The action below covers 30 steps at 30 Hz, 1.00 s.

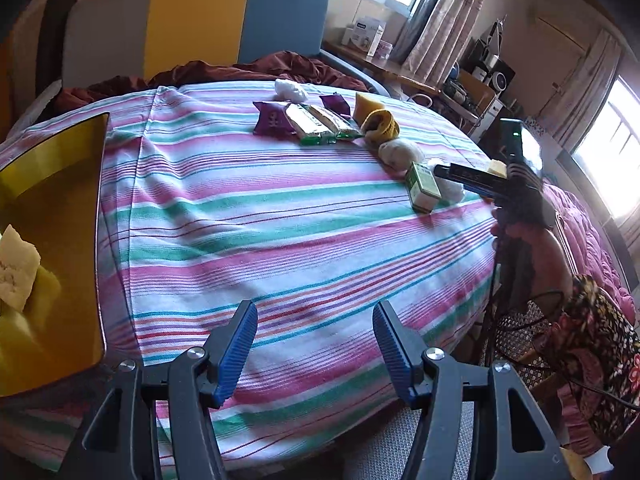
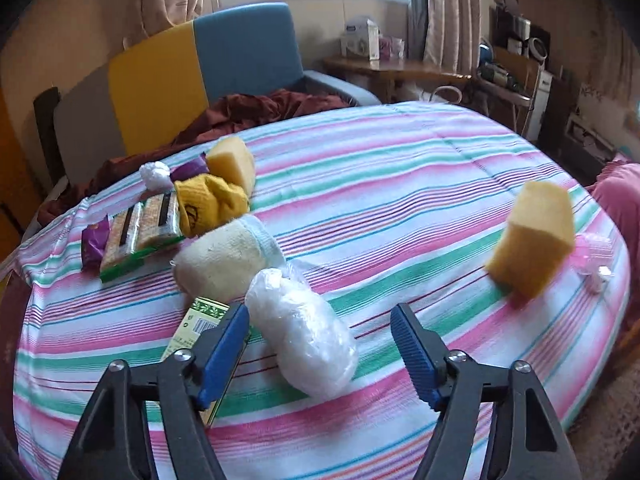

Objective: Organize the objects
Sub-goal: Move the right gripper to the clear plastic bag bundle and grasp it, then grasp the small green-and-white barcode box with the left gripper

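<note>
A striped pink-and-green bedsheet [image 2: 400, 168] carries a shiny gold tray [image 1: 52, 208] holding yellow sponge blocks [image 1: 36, 304], seemingly under crumpled paper. Snack packets [image 2: 136, 236], a cream towel roll [image 2: 224, 260] and a clear plastic bundle [image 2: 304, 340] crowd the right gripper [image 2: 320, 344]; left gripper [image 1: 316, 344] likewise gapes empty.

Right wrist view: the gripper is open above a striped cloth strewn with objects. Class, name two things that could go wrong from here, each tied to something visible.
1. The right gripper straddles the clear plastic bag, while one finger overlaps the green box; closing may pinch or nudge both.
2. The yellow sponge looks blurred near the cloth's far edge; it might tumble off.
</note>
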Each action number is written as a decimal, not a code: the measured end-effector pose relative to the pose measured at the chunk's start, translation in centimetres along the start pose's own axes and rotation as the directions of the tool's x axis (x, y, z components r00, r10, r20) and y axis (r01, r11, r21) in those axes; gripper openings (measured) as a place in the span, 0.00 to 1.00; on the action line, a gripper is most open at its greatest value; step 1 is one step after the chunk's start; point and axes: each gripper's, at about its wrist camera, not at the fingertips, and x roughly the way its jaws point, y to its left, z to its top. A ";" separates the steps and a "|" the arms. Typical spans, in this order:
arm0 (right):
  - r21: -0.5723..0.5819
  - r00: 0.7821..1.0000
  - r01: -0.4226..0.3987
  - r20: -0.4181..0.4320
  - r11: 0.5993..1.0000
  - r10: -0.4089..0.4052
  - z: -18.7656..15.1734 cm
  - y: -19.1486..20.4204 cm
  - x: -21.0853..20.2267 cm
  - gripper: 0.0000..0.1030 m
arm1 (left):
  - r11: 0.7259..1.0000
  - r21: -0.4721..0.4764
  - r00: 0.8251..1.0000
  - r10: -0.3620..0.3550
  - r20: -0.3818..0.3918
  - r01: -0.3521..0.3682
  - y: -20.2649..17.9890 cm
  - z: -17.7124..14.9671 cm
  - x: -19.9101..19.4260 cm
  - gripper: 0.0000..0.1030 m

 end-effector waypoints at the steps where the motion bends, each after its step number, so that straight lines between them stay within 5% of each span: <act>1: -0.004 1.000 -0.008 -0.009 1.000 0.008 0.0 -0.1 0.3 0.61 | 1.000 0.001 1.000 0.001 -0.002 -0.001 0.0 0.0 0.1 0.59; 3: -0.014 0.999 -0.024 -0.029 1.000 0.024 -0.4 0.2 1.2 0.40 | 1.000 0.002 1.000 0.007 -0.011 -0.007 -0.1 0.1 0.3 0.59; 12: -0.001 0.998 -0.001 0.061 1.000 0.001 -2.0 0.2 0.9 0.37 | 0.999 0.039 0.998 0.009 -0.055 -0.007 -1.3 0.9 2.1 0.59; 18: 0.116 0.991 0.057 0.110 0.992 -0.070 -2.2 -1.8 0.3 0.35 | 0.997 0.080 0.996 -0.005 -0.084 0.012 -3.0 2.2 3.5 0.59; 23: 0.207 0.986 0.080 0.124 0.975 -0.108 -2.8 -3.5 -0.2 0.35 | 0.989 0.141 0.997 -0.023 -0.075 0.033 -5.1 3.7 4.6 0.59; 30: 0.192 0.986 0.088 0.120 0.977 -0.112 -2.6 -3.1 0.2 0.36 | 0.980 0.189 0.997 -0.066 -0.028 0.070 -8.2 6.9 8.4 0.59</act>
